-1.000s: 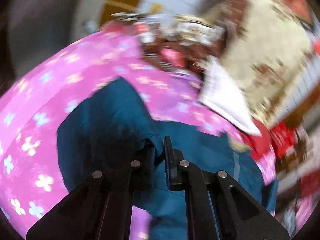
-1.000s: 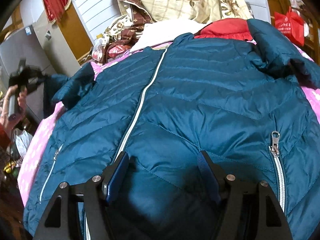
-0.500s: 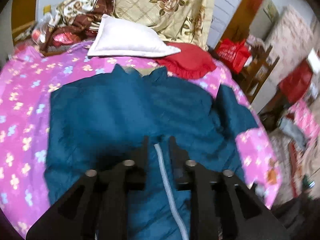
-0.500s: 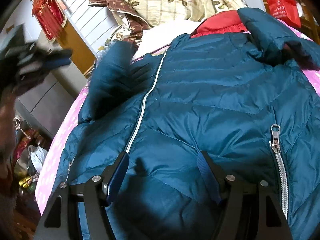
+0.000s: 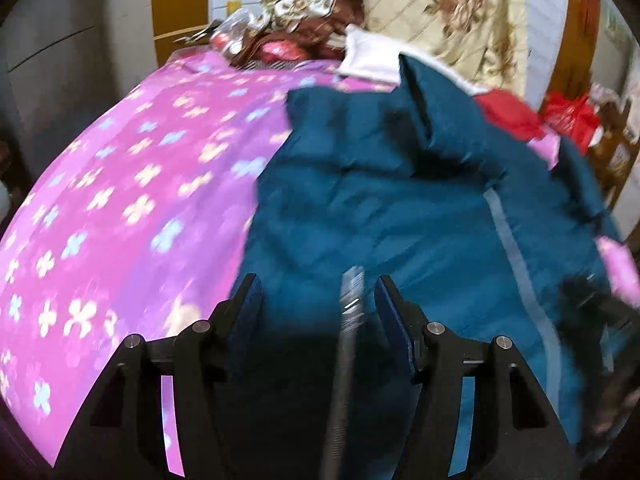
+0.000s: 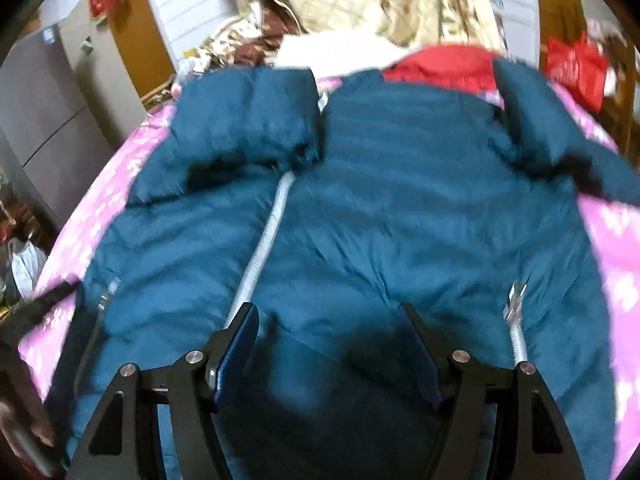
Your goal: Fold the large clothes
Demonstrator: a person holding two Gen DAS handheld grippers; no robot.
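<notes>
A teal puffer jacket (image 6: 400,216) lies front up on the pink flowered bedspread (image 5: 120,208), its silver zipper (image 6: 264,240) running up the middle. Its left sleeve (image 6: 240,120) is folded in over the chest; the other sleeve (image 6: 560,148) lies out to the right. The jacket also shows in the left wrist view (image 5: 380,216). My left gripper (image 5: 318,292) is open and empty over the jacket's lower left part, by a pocket zipper (image 5: 352,300). My right gripper (image 6: 328,320) is open and empty over the hem.
A white pillow (image 5: 376,56), a red cushion (image 6: 440,64) and a cream floral quilt (image 6: 400,0) lie at the head of the bed. A red bag (image 6: 576,64) hangs at the right. Grey cabinets (image 5: 60,60) stand on the left.
My left gripper, shut on the sleeve a second ago, swung it over the chest, let go, opened, and now sits lower over the jacket's left side. My right gripper stayed open over the hem.
</notes>
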